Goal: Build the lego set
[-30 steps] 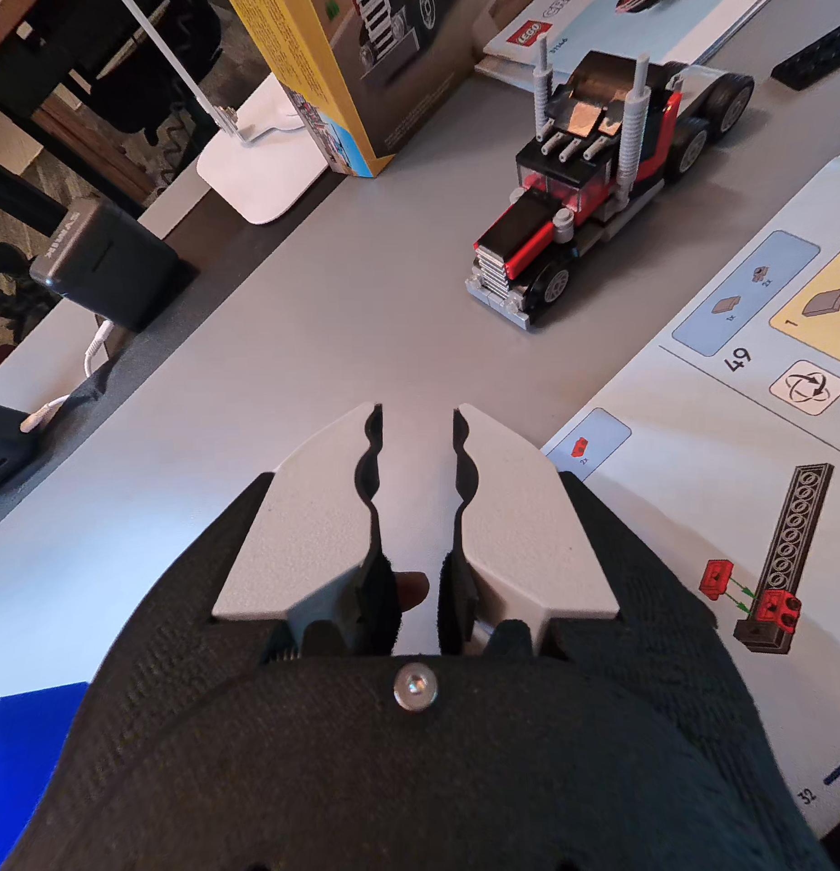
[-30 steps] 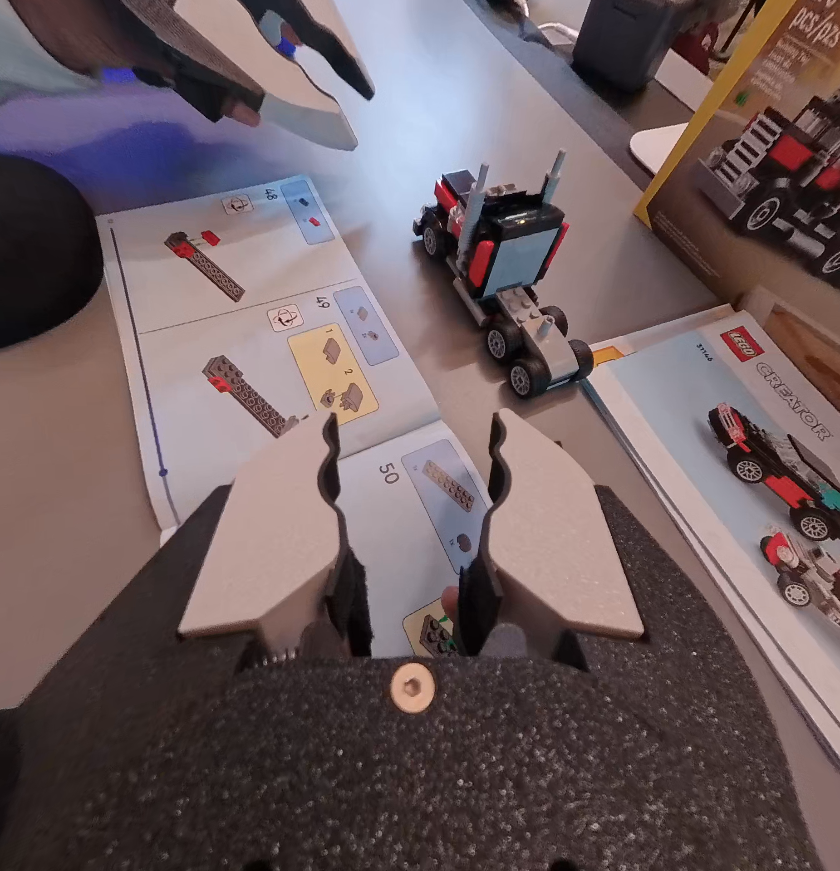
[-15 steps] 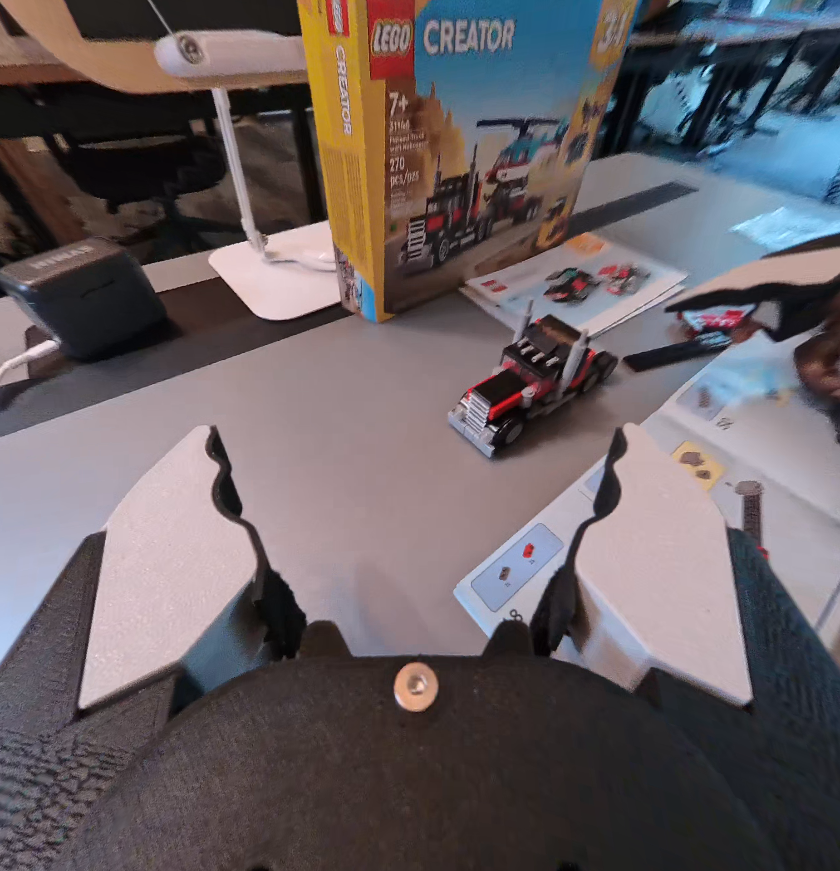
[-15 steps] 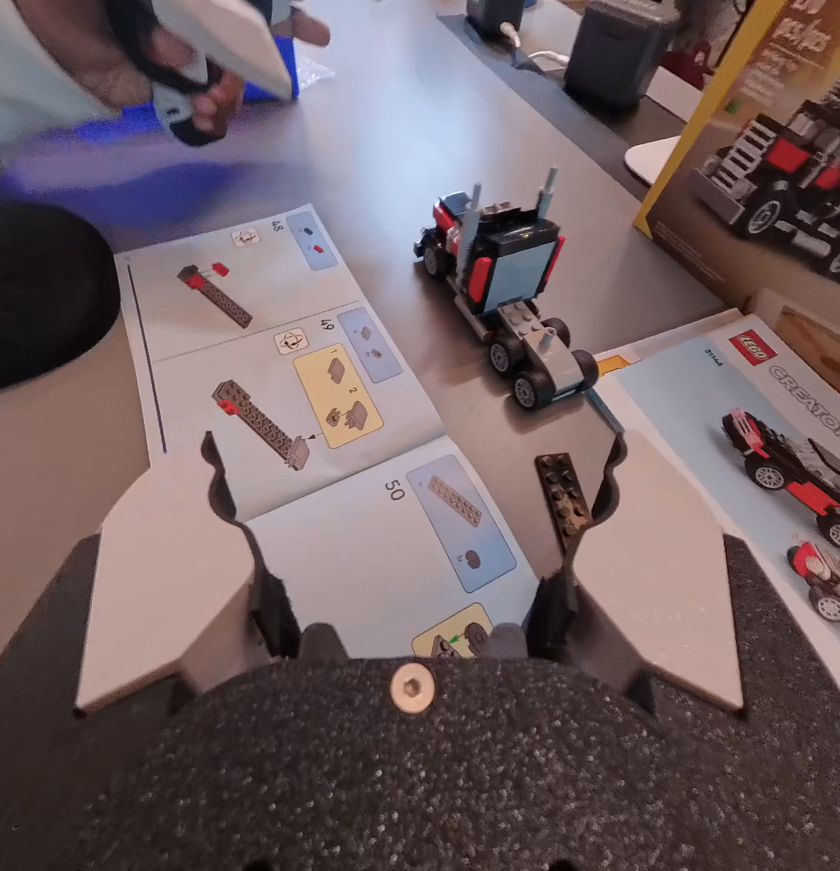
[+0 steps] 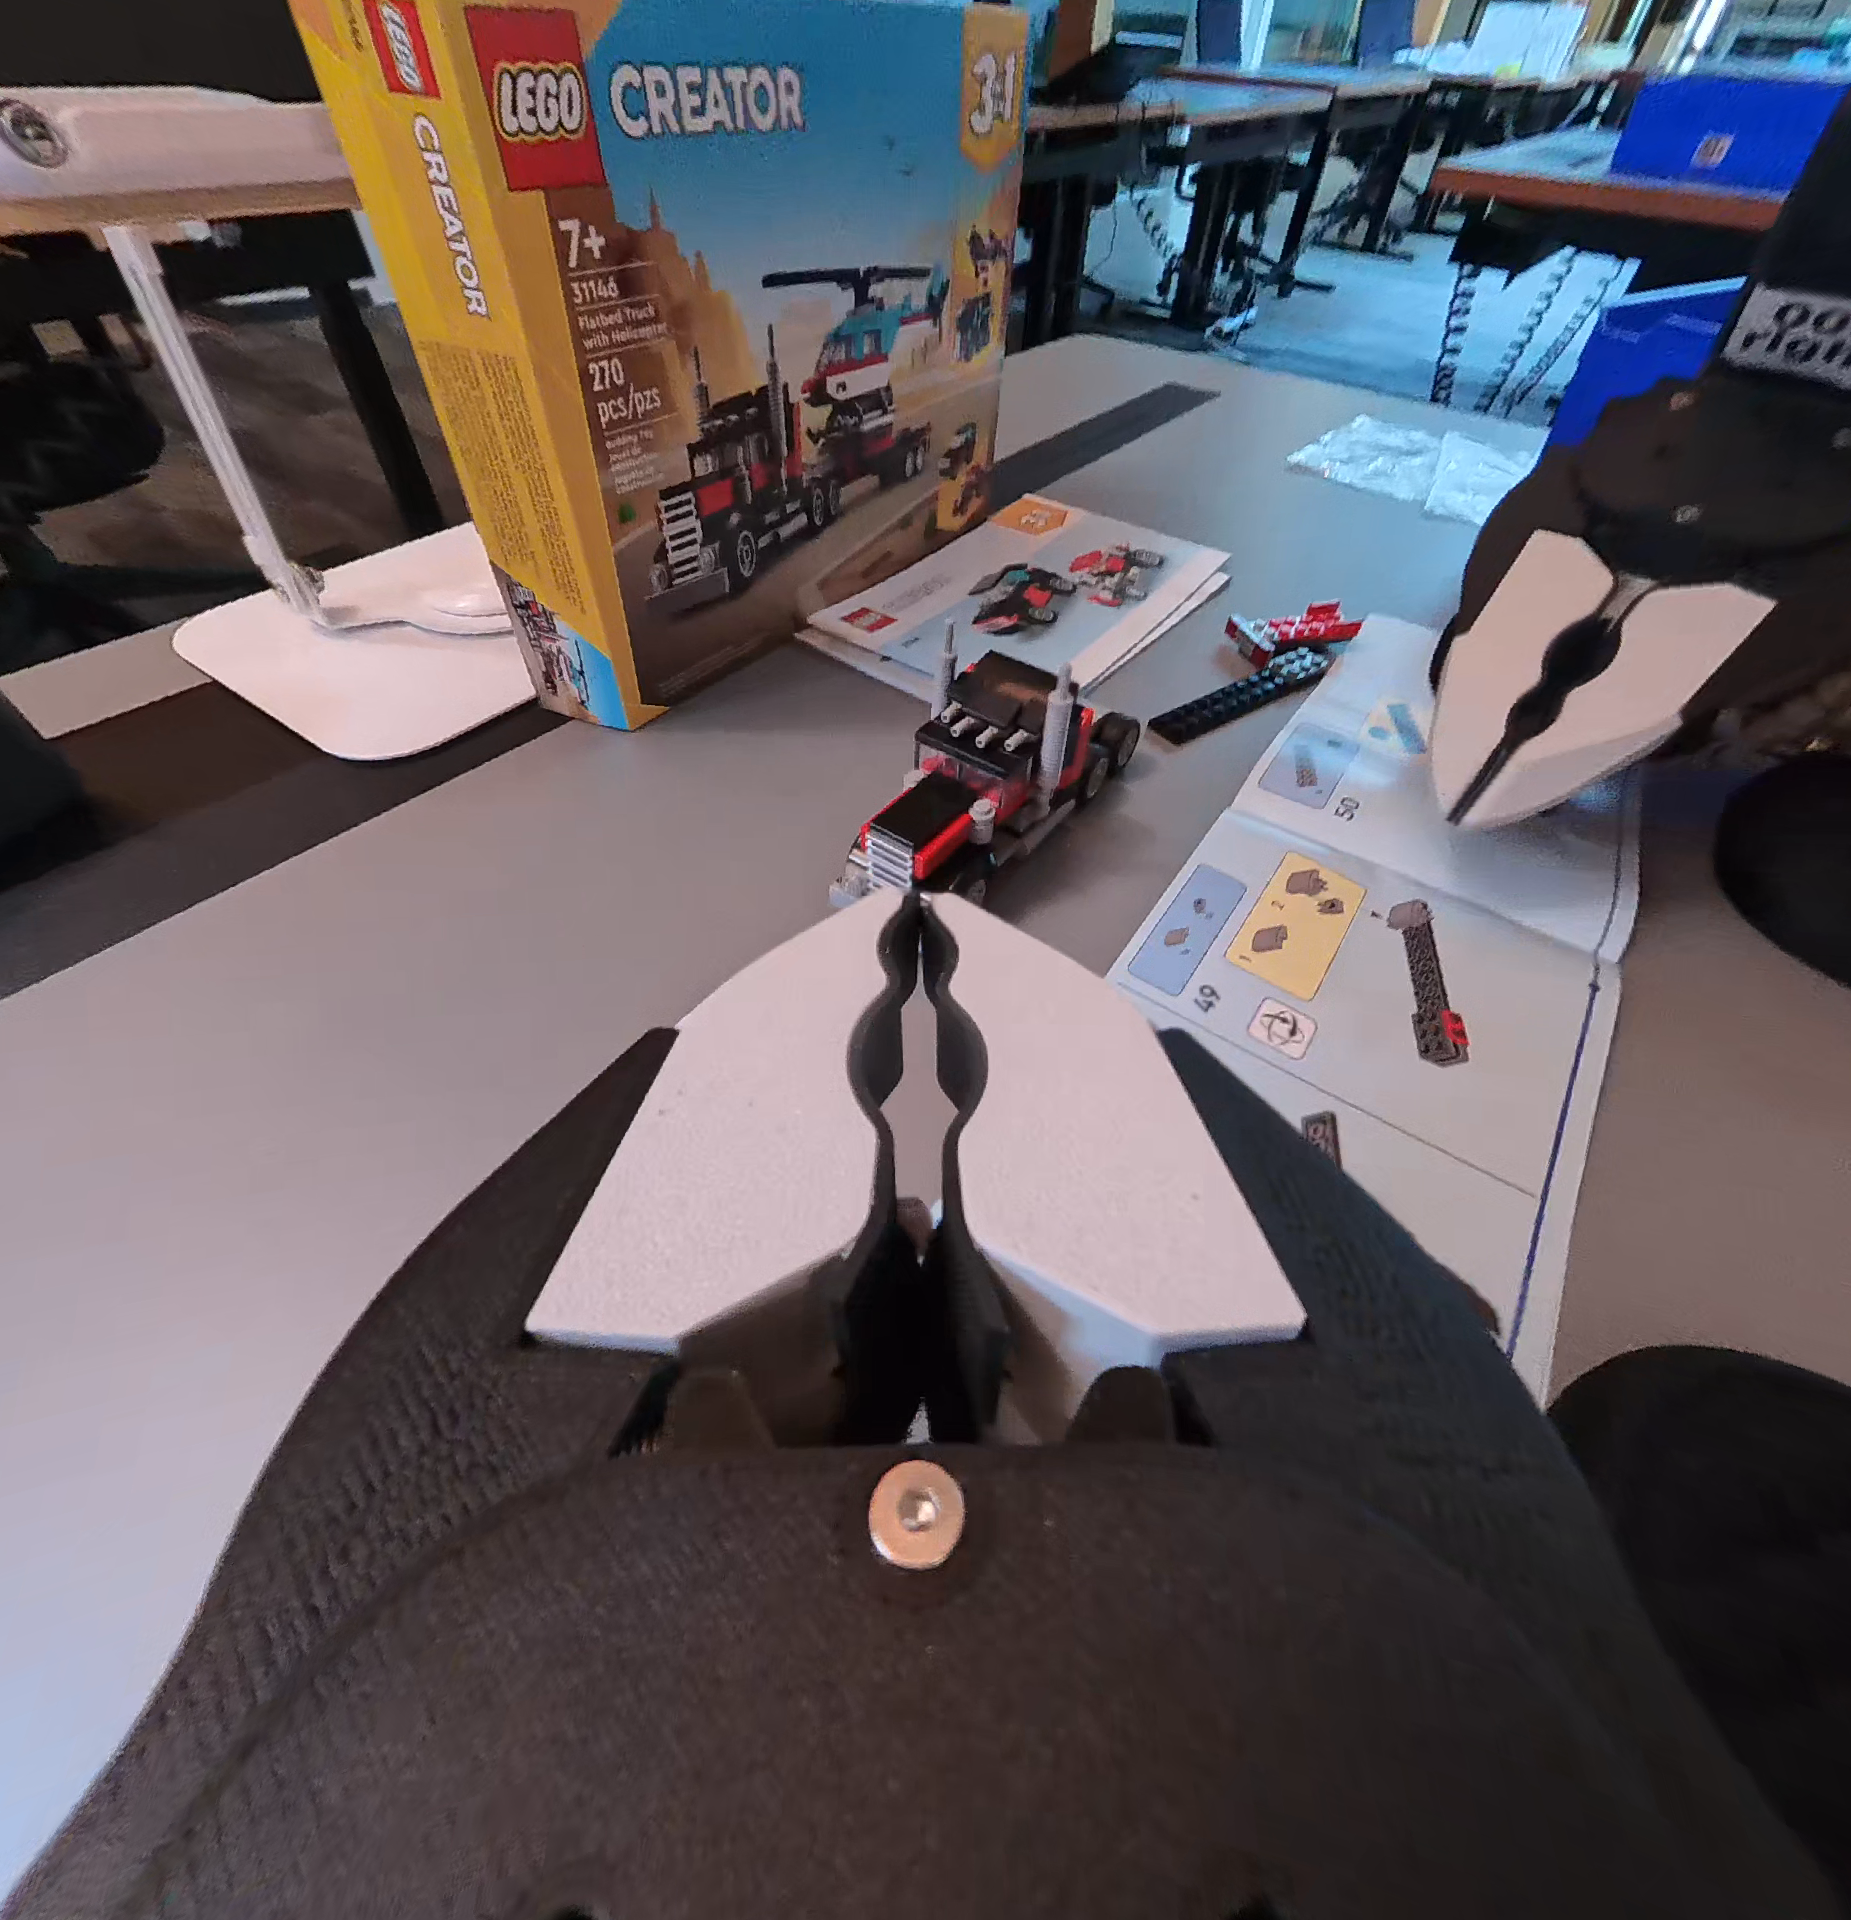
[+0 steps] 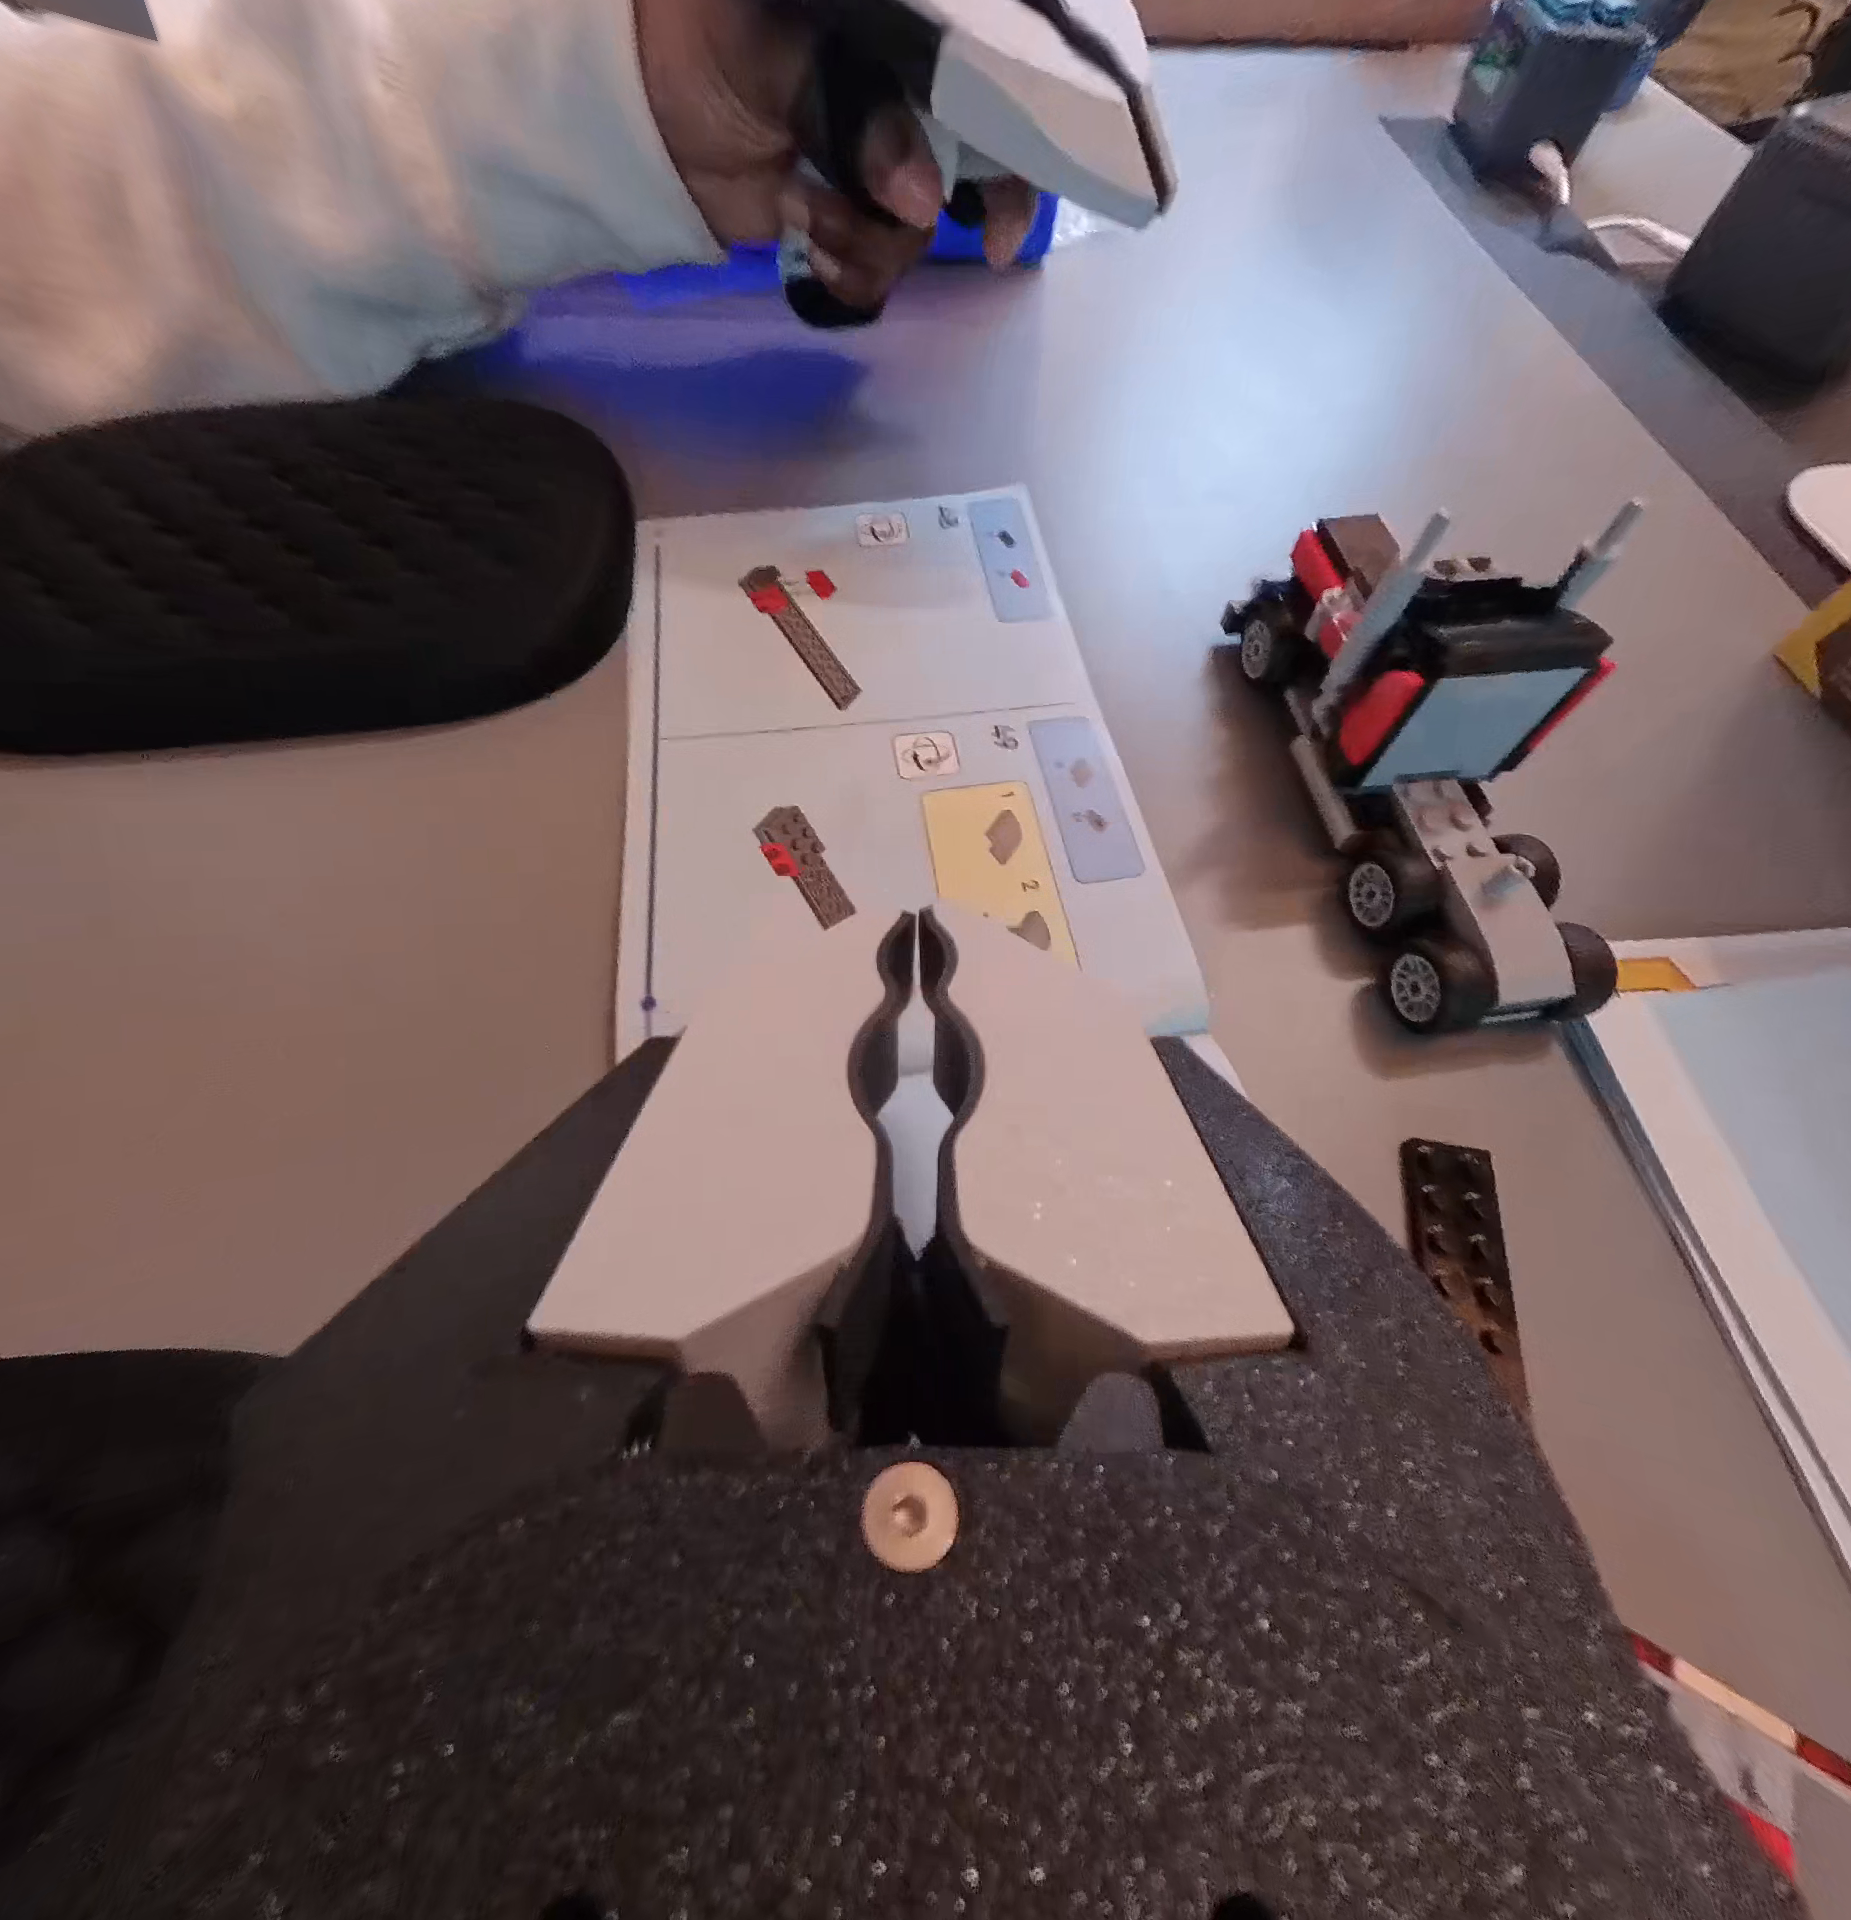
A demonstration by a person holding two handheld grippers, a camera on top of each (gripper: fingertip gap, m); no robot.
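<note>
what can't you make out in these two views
- Long black plate, right wrist view: near end hidden behind the right gripper.
- Red pieces, left wrist view: too small to tell shapes.
- Open booklet, left wrist view: lower page covered by the left gripper.

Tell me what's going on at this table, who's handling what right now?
A person holds a two-finger gripper in each hand, and both are shut on nothing. The left gripper hovers over the grey table, pointing at the built red and black truck cab. The right gripper hangs over the open instruction booklet. A long black plate lies untouched beside the booklet, with a few red pieces behind it. The set's box stands at the back.
</note>
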